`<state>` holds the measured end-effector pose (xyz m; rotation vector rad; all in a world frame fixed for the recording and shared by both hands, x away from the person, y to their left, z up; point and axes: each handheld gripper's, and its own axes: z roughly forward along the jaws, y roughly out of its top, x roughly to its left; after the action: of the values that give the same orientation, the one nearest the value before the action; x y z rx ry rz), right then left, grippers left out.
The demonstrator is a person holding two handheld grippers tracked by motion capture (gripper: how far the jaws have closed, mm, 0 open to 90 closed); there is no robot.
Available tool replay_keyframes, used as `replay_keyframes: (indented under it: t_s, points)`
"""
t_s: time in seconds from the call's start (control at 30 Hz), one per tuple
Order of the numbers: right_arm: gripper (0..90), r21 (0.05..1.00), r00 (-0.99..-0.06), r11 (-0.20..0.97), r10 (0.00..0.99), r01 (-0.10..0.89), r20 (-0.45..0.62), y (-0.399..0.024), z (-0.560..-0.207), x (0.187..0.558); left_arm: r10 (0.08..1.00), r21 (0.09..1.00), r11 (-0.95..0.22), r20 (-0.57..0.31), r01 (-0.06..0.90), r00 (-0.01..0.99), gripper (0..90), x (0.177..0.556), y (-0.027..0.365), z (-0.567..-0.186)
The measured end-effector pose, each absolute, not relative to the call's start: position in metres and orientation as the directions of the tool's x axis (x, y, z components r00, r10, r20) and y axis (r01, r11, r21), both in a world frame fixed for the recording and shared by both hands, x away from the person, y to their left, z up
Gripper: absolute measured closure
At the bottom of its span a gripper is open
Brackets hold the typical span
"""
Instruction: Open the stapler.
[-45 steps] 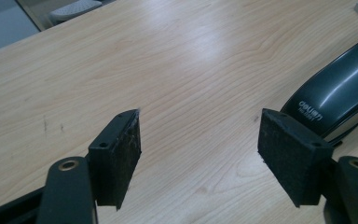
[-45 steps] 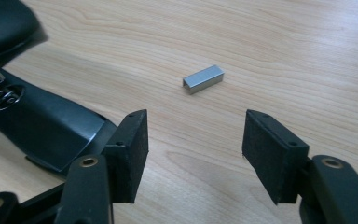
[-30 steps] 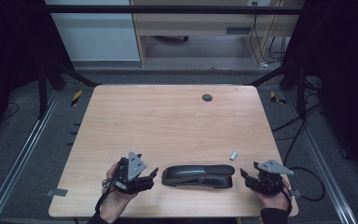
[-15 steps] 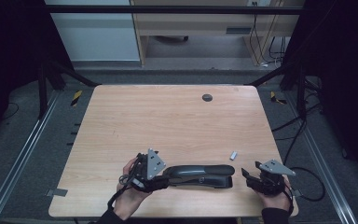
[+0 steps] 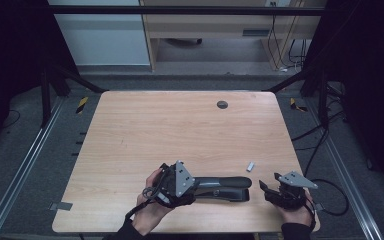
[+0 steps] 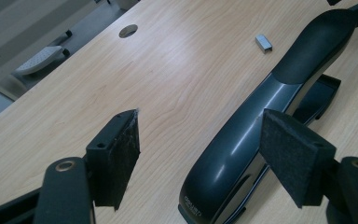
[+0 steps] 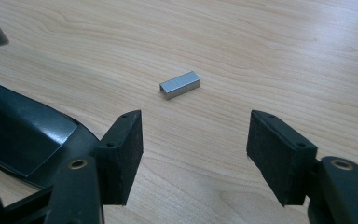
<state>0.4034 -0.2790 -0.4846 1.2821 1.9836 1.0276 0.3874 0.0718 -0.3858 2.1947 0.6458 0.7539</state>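
Worktop [image 5: 180,125] first: the stapler [image 5: 222,187] lies along its six o'clock edge. Left gripper [image 6: 198,154] at the stapler's nine o'clock end, jaws wide astride its rear. Right gripper [image 7: 193,154] at three o'clock, jaws wide, staples [image 7: 180,84] just ahead.

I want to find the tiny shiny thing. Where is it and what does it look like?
Look at the wooden table, near its front right corner. Just past the tip of the long black stapler lies a block of staples. It is small, silvery and metal, unlike its dark neighbours.
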Motion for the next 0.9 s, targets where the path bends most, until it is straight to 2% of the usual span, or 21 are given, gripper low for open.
replay_keyframes:
  t_s: [0.57, 0.9]
  points:
    - [42.8, 0.831, -0.407, 0.252, 0.913, 0.496, -0.034, -0.280, -0.483, 0.401, 0.567, 0.710, -0.689, 0.398, 0.149, 0.721, 27.6, 0.378, 0.044, -0.387]
    - [50.8, 0.824, -0.413, 0.259, 0.910, 0.504, -0.033, -0.280, -0.483, 0.400, 0.525, 0.682, -0.723, 0.433, 0.115, 0.733, 27.4, 0.372, 0.027, -0.391]
